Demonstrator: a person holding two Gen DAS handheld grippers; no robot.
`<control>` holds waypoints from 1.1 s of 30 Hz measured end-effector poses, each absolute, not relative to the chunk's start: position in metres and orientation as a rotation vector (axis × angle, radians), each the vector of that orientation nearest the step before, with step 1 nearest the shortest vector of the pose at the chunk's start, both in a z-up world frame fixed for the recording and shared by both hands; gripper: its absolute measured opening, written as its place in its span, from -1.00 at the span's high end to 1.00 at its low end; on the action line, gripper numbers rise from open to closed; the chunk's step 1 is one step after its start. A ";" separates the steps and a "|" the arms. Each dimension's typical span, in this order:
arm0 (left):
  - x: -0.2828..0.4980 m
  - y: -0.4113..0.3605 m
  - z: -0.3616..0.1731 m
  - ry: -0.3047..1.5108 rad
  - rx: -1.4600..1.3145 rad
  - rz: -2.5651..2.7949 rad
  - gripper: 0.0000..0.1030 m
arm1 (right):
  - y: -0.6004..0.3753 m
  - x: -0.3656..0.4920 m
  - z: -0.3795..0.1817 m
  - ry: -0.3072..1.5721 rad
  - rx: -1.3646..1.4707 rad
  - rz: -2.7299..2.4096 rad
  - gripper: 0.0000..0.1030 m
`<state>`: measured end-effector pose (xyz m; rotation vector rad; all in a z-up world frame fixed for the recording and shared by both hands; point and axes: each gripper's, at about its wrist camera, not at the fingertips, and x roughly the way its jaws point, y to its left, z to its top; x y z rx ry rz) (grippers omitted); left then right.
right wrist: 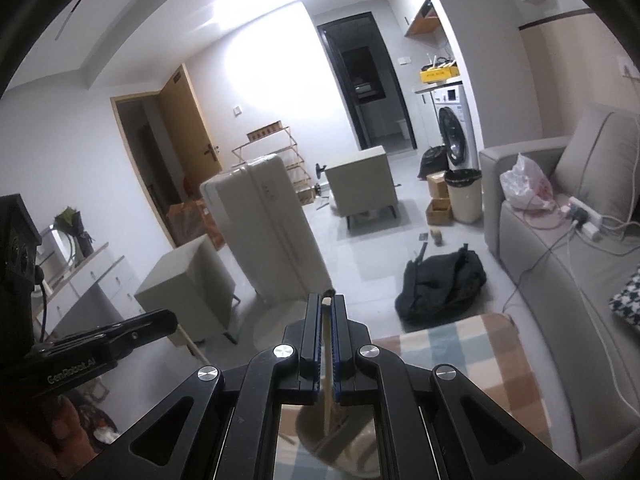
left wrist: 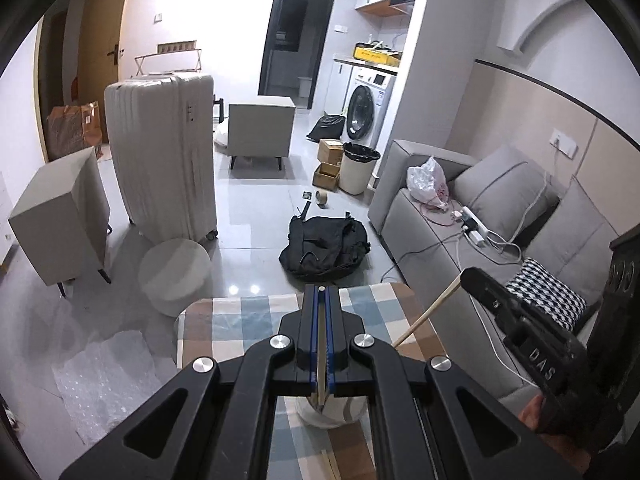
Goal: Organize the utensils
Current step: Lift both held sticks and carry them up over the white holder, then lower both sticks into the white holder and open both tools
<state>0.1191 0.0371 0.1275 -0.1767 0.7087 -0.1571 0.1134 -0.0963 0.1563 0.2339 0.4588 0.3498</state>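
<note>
Checked cloth in blue, tan and white covers the small table [left wrist: 256, 320] that both hand-held tools hang above, and on it, right under the fingers, stands a pale round cup-like holder [left wrist: 332, 414], mostly hidden by the black linkages. The left gripper [left wrist: 321, 292] has its blue-padded jaws pressed together on a thin pale wooden chopstick [left wrist: 321, 360] that runs along the gap, its lower end over the holder's mouth. The right gripper [right wrist: 327, 300] is likewise clamped on a second light wooden chopstick [right wrist: 329, 380], whose lower end dips toward the holder. Judging by this, the sorting is partway: both sticks are lifted and carried, neither yet released into the holder, and another stick-like piece [left wrist: 330, 466] seems to lie on the cloth near the bottom edge
</note>
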 end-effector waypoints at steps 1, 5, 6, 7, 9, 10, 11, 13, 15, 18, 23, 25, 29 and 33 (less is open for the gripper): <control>0.123 0.038 0.126 0.710 -0.183 -0.159 1.00 | -0.095 0.117 0.154 0.462 0.234 0.350 0.93; 0.135 0.037 0.114 0.727 -0.191 -0.158 1.00 | -0.090 0.137 0.141 0.478 0.224 0.354 0.93; 0.137 0.036 0.111 0.733 -0.189 -0.158 1.00 | -0.087 0.140 0.138 0.478 0.208 0.352 0.93; 0.138 0.035 0.108 0.737 -0.189 -0.159 1.00 | -0.084 0.143 0.135 0.479 0.188 0.358 0.93; 0.141 0.036 0.102 0.750 -0.190 -0.162 1.00 | -0.081 0.151 0.128 0.487 0.159 0.362 0.93; 0.141 0.037 0.099 0.758 -0.189 -0.156 1.00 | -0.079 0.154 0.123 0.496 0.144 0.364 0.93; 0.139 0.038 0.093 0.771 -0.195 -0.157 1.00 | -0.078 0.156 0.119 0.503 0.138 0.367 0.93; 0.142 0.040 0.090 0.784 -0.202 -0.154 1.00 | -0.077 0.157 0.112 0.517 0.128 0.369 0.93; 0.139 0.041 0.085 0.796 -0.211 -0.160 1.00 | -0.075 0.159 0.105 0.536 0.122 0.375 0.93; 0.140 0.039 0.084 0.804 -0.202 -0.158 1.00 | -0.073 0.160 0.098 0.554 0.117 0.378 0.93; 0.144 0.037 0.088 0.820 -0.206 -0.170 1.00 | -0.072 0.159 0.093 0.576 0.122 0.380 0.93; 0.145 0.037 0.088 0.832 -0.209 -0.188 1.00 | -0.072 0.160 0.093 0.588 0.122 0.384 0.93; 0.148 0.038 0.087 0.866 -0.236 -0.225 1.00 | -0.073 0.166 0.090 0.625 0.140 0.397 0.87; 0.149 0.043 0.082 0.899 -0.284 -0.222 1.00 | -0.087 0.170 0.083 0.671 0.214 0.379 0.86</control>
